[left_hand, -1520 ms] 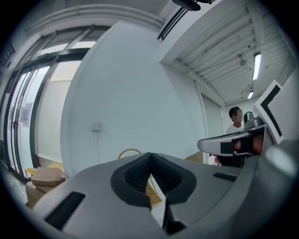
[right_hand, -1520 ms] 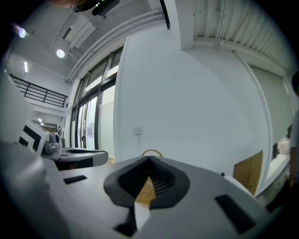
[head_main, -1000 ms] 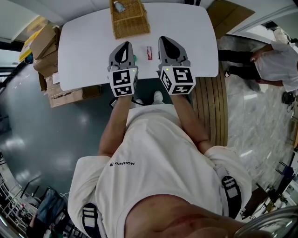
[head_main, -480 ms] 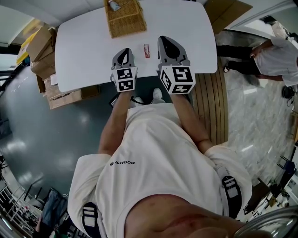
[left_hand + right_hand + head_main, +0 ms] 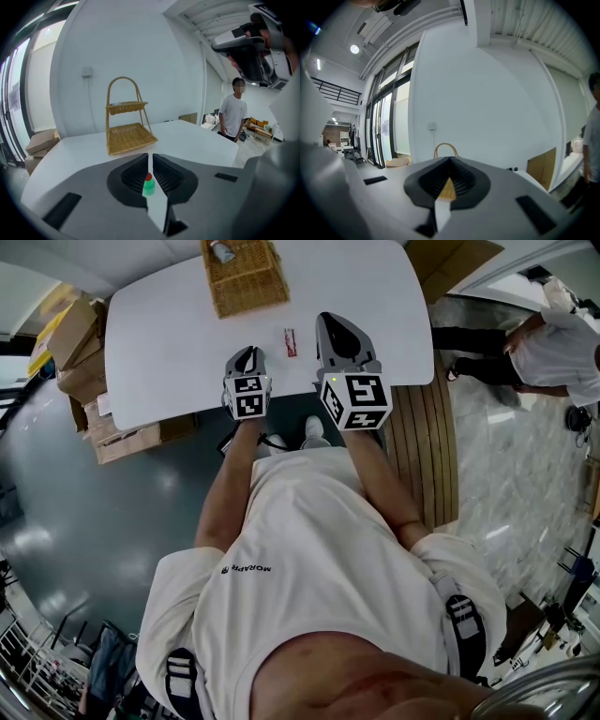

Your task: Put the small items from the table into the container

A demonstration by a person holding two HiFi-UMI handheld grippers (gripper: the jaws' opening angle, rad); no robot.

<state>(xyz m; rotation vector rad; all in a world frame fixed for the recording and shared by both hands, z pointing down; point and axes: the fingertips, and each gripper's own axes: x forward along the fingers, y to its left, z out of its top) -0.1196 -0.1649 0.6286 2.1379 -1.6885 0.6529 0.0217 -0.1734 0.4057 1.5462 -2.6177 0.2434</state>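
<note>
Left gripper (image 5: 150,161), jaws pressed together and empty, aims at the small green bottle (image 5: 148,186) (red cap). Looks light, rigid, tippy; I'd pinch low on its body.

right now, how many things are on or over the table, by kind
two-tier wicker basket: 1
small items lying on the table: 2 (red and white packet, green piece with a red top)
small item already in the basket: 1
hand-held grippers: 2 (left hand-held gripper, right hand-held gripper)
total: 6
</note>
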